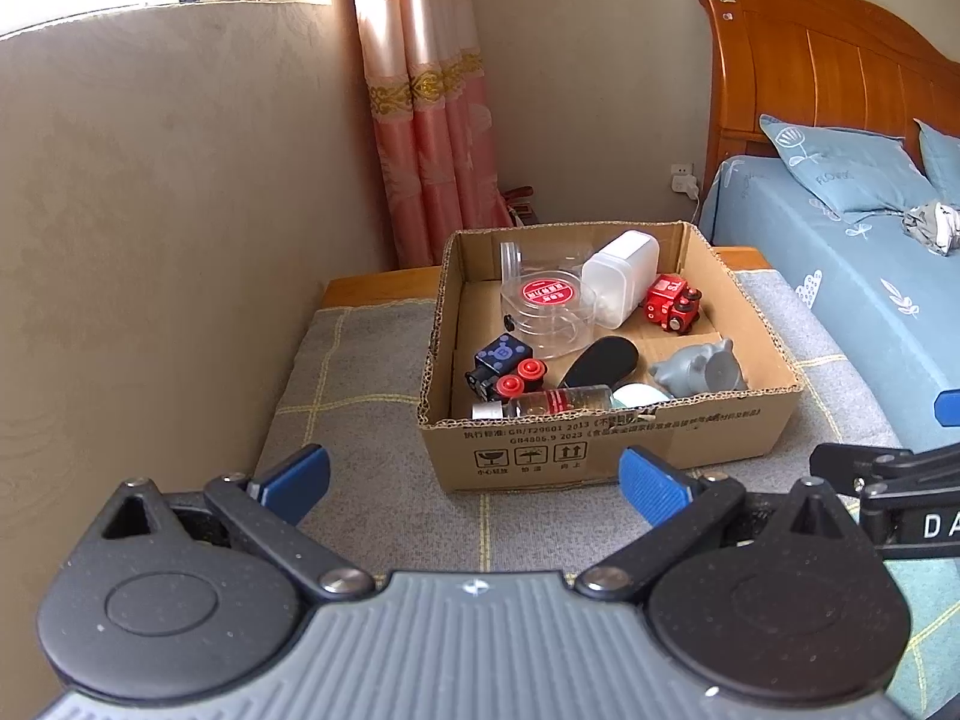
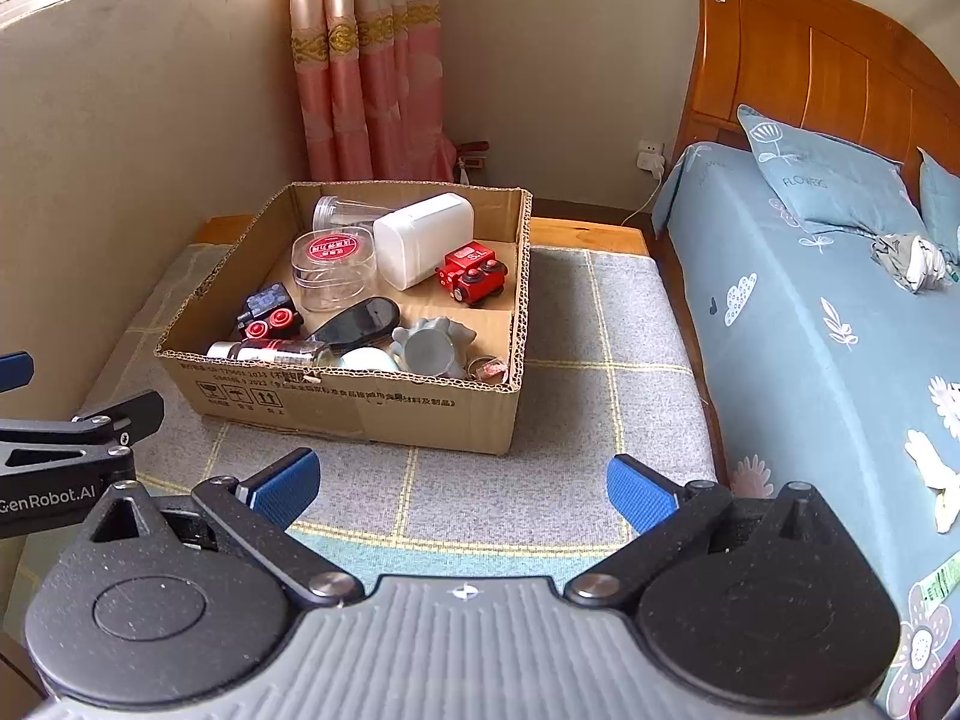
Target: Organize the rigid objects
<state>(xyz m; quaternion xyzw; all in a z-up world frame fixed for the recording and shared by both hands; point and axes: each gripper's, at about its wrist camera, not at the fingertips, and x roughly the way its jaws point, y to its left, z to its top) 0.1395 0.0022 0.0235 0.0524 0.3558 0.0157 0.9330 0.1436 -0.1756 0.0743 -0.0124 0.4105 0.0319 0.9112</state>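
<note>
A shallow cardboard box point(image 1: 606, 444) point(image 2: 360, 405) stands on a grey checked mat point(image 1: 360, 420) point(image 2: 588, 336). Inside lie a white plastic jar point(image 1: 621, 276) point(image 2: 420, 246), a clear round container with a red label point(image 1: 546, 312) point(image 2: 333, 267), a red toy train point(image 1: 672, 303) point(image 2: 474, 276), a dark blue toy with red wheels point(image 1: 501, 366) point(image 2: 267, 312), a black oval piece point(image 1: 600, 360) point(image 2: 360, 318), a grey figure point(image 1: 699, 369) point(image 2: 432, 345) and a small bottle point(image 1: 558, 401) point(image 2: 270, 351). My left gripper point(image 1: 474, 486) and right gripper point(image 2: 462, 489) hover open in front of the box, holding nothing.
A bed with a blue patterned sheet point(image 1: 840, 276) point(image 2: 810, 324) and a wooden headboard point(image 2: 810, 60) runs along the right. A beige wall point(image 1: 150, 210) is on the left, a pink curtain point(image 2: 360, 60) behind the box. The other gripper's arm point(image 1: 888, 486) point(image 2: 66, 450) shows at each view's edge.
</note>
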